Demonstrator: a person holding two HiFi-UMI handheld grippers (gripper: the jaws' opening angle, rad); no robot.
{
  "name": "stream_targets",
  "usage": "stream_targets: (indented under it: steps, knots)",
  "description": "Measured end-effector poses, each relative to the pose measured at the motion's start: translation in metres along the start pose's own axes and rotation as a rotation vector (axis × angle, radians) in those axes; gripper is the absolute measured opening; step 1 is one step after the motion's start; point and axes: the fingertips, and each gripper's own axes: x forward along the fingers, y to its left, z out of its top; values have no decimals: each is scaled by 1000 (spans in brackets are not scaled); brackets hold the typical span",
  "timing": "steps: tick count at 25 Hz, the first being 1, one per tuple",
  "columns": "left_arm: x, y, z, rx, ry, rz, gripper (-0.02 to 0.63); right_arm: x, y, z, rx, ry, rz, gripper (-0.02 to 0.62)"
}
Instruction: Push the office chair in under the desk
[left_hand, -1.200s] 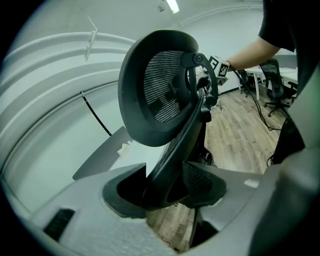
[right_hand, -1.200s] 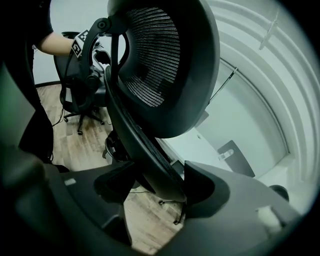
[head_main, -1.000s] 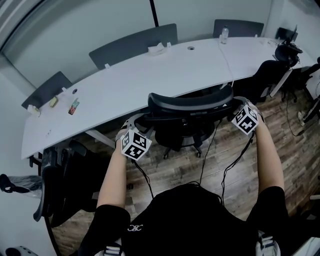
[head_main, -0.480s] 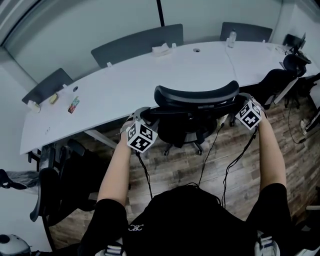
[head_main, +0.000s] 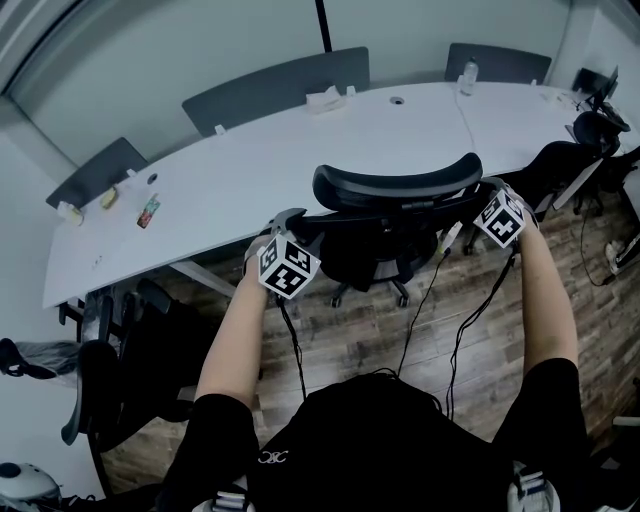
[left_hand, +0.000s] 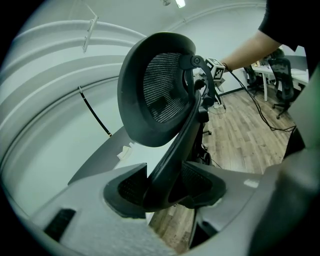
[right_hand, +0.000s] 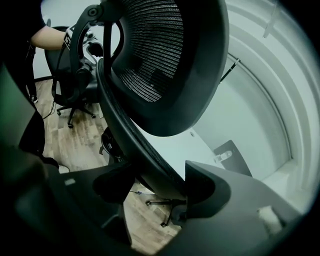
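Observation:
The black mesh office chair (head_main: 395, 188) stands against the near edge of the long white desk (head_main: 250, 170), its seat partly beneath the top. My left gripper (head_main: 300, 222) clamps the left edge of the backrest frame (left_hand: 170, 165), which fills the gap between the pads of the left gripper (left_hand: 167, 187). My right gripper (head_main: 484, 192) holds the frame's right edge. In the right gripper view, the curved frame (right_hand: 130, 135) sits between the pads of the right gripper (right_hand: 157, 185). The headrest (left_hand: 155, 95) rises above both.
Grey chairs (head_main: 275, 85) line the desk's far side. Black chairs stand at the left (head_main: 120, 360) and right (head_main: 560, 160). A tissue pack (head_main: 325, 97), a bottle (head_main: 466, 75) and small items (head_main: 148, 210) lie on the desk. Cables (head_main: 290, 340) hang from the grippers.
Both grippers and the chair have moved forward toward the desk. The chair's seat has gone further beneath the desk top.

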Motion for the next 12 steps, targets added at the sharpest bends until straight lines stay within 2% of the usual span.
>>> stream_targets:
  steps: [12]
  knots:
    - [38, 23, 16, -25, 31, 16, 225, 32, -42, 3, -14, 38, -19, 314]
